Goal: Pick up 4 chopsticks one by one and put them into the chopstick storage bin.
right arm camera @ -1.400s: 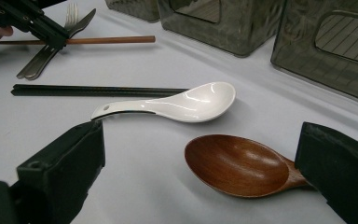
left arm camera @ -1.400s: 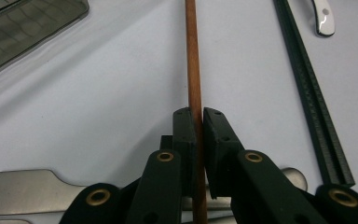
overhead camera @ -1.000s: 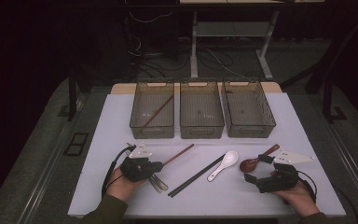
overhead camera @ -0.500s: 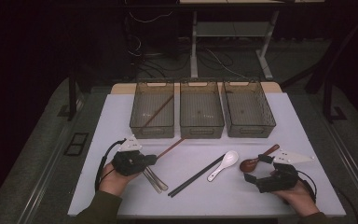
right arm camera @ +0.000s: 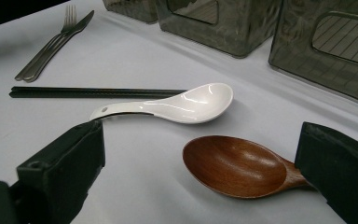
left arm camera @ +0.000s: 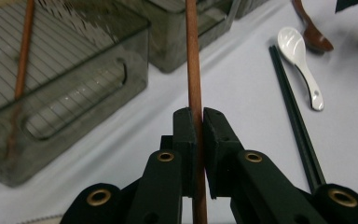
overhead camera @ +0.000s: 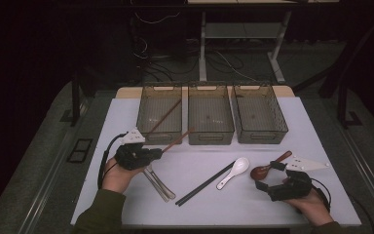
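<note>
The left claw (left arm camera: 199, 122) is clamping a brown wooden chopstick (left arm camera: 193, 60) between its pads, holding it just in front of the leftmost bin (overhead camera: 159, 113), with the stick's far end pointing toward the middle bin (overhead camera: 210, 114). A second brown chopstick (overhead camera: 164, 117) is lying slanted inside the leftmost bin. The right claw (right arm camera: 200, 177) is resting spread wide on the white worktop (overhead camera: 272, 214), well to the right of that bin, with a wooden spoon (right arm camera: 235, 165) lying loose between its jaws. Farther right of the leftmost bin, a white spoon (right arm camera: 172, 107) and black chopsticks (right arm camera: 93, 92) are lying on the worktop.
</note>
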A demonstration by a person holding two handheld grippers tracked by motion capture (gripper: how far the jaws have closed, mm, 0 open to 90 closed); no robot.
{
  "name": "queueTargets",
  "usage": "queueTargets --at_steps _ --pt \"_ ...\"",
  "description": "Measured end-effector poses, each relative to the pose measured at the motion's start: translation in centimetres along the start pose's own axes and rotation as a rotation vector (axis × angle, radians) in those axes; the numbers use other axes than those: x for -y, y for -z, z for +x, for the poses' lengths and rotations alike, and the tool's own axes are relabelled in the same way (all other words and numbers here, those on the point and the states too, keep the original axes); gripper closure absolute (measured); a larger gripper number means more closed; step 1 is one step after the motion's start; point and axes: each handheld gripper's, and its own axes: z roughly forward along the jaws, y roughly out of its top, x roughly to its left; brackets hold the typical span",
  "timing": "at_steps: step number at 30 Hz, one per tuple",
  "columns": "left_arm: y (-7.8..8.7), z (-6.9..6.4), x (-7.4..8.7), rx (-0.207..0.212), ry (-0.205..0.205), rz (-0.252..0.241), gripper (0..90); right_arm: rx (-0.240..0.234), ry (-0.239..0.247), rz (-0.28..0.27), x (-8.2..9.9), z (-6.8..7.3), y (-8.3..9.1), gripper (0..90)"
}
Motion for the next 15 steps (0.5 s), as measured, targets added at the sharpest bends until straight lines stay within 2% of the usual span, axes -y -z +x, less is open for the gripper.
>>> queueTargets --at_steps 15 --pt "0.0 2.6 -4.1 -0.039 -0.001 -0.020 83.1 0.000 -0.007 -0.002 0.0 0.0 -0.1 1.5"
